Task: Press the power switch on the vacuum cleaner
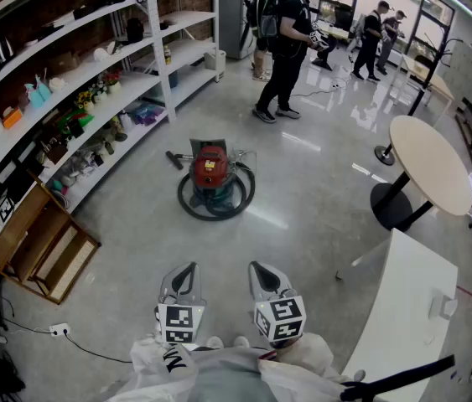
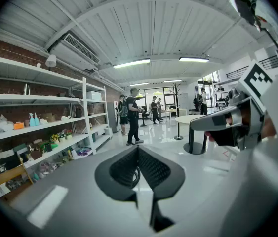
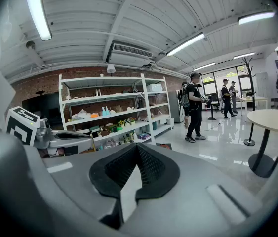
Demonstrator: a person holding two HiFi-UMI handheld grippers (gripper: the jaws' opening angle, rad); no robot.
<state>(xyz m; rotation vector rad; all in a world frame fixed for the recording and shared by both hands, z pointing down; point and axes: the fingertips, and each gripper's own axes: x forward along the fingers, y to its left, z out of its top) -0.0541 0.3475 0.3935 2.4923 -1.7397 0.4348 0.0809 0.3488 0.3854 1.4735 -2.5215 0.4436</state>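
The vacuum cleaner (image 1: 212, 177) is a red canister standing on the polished floor, its black hose (image 1: 216, 208) coiled around its base and a nozzle lying to its left. It sits well ahead of both grippers. My left gripper (image 1: 187, 273) and right gripper (image 1: 261, 271) are held side by side close to my body, pointing toward the canister. Both are shut, tips meeting, with nothing held. The left gripper (image 2: 138, 148) and right gripper (image 3: 138, 145) block the floor ahead in their own views, so the canister is hidden there.
White shelving (image 1: 93, 99) full of small items runs along the left, with a wooden crate (image 1: 43, 245) leaning at its foot. A power strip (image 1: 59, 331) and cable lie at lower left. A round table (image 1: 428, 162) and a white table (image 1: 403, 308) stand right. People (image 1: 286, 40) stand beyond.
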